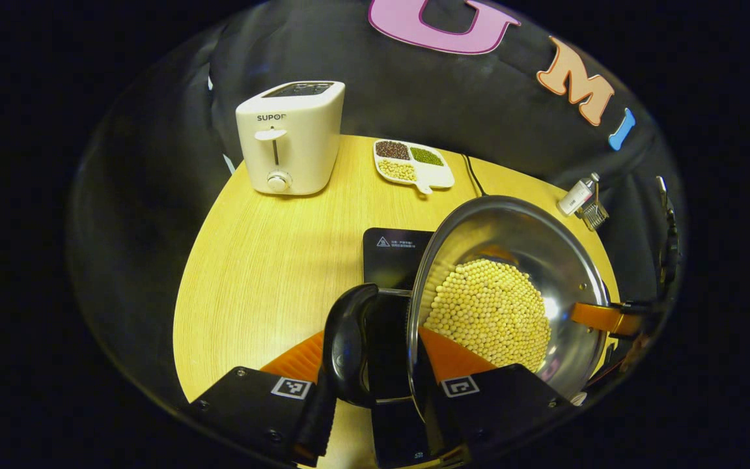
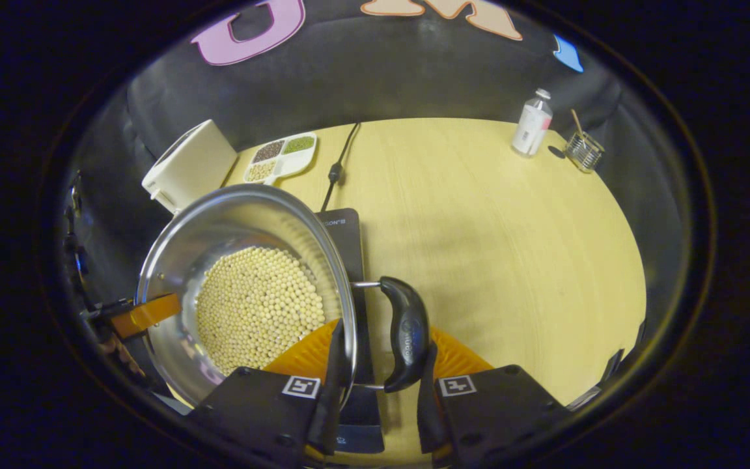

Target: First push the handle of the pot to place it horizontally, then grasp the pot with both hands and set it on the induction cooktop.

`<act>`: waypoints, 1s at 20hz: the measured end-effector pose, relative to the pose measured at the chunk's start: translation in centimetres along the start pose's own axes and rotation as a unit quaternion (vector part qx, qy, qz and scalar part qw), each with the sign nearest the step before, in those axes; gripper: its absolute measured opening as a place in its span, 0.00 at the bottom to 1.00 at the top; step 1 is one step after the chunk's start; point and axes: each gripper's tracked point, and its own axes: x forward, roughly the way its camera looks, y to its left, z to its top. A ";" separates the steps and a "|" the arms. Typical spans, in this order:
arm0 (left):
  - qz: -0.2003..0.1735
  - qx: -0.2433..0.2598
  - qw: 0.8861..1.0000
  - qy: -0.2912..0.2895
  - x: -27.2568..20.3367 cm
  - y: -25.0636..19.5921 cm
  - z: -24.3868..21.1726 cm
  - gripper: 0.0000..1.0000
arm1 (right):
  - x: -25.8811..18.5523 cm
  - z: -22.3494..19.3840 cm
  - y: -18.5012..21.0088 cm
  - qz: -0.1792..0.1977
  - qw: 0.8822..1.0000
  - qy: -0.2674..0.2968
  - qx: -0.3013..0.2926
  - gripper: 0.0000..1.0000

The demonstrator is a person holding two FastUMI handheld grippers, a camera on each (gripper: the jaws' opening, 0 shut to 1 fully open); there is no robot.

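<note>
1. Steel pot (image 1: 512, 286), shiny and holding a bed of pale round beans (image 1: 489, 319), hangs between the two grippers over the near part of the wooden table (image 1: 264, 260), with the black induction cooktop (image 1: 393, 257) beneath and just behind it.
2. Left gripper (image 1: 375, 407), seen in the left gripper view, is clenched on the pot's black side handle (image 1: 347, 345): one finger sits outside the handle, the other against the pot wall.
3. Right gripper (image 2: 375, 400), seen in the right gripper view, grasps the opposite black handle (image 2: 404, 332) the same way, one finger by the pot rim, the other outside the handle.
4. Each view also catches the other gripper's finger at the pot's far rim.
5. Cooktop's dark glass shows under the pot, towards the table's middle; its cord (image 2: 339, 166) runs to the far edge.
6. Near the far edge sit a white toaster (image 1: 290, 140) and, beside it, a white divided dish (image 1: 414, 166) of dark, green and pale beans.
7. Towards the far right corner stand a small white bottle (image 2: 532, 127) and a little wire holder (image 2: 583, 151), well apart from the pot.
</note>
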 end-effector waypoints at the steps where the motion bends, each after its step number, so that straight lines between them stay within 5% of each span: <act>1: 0.000 0.002 1.000 -0.001 0.1 0.0 0.0 0.58 | 0.1 0.1 0.1 0.000 1.000 -0.001 0.001 0.51; 8: 0.013 0.010 1.000 -0.006 0.5 0.7 0.6 0.61 | 0.3 0.7 0.6 0.009 1.000 -0.007 0.012 0.51; 12: 0.054 0.022 0.998 0.011 0.4 1.2 0.3 0.70 | 0.6 1.1 0.8 0.031 0.999 -0.015 0.012 0.47; 15: 0.101 0.059 0.993 0.002 -0.7 1.8 1.9 0.83 | -0.2 1.3 1.6 0.087 0.995 -0.001 0.044 0.53; 19: 0.160 0.120 0.979 -0.033 -4.2 1.6 5.0 0.85 | -1.5 2.3 2.0 0.168 0.980 0.008 0.104 0.54; 20: 0.167 0.127 0.977 -0.043 -5.1 1.1 5.6 0.86 | -2.0 2.9 2.1 0.184 0.976 0.001 0.113 0.64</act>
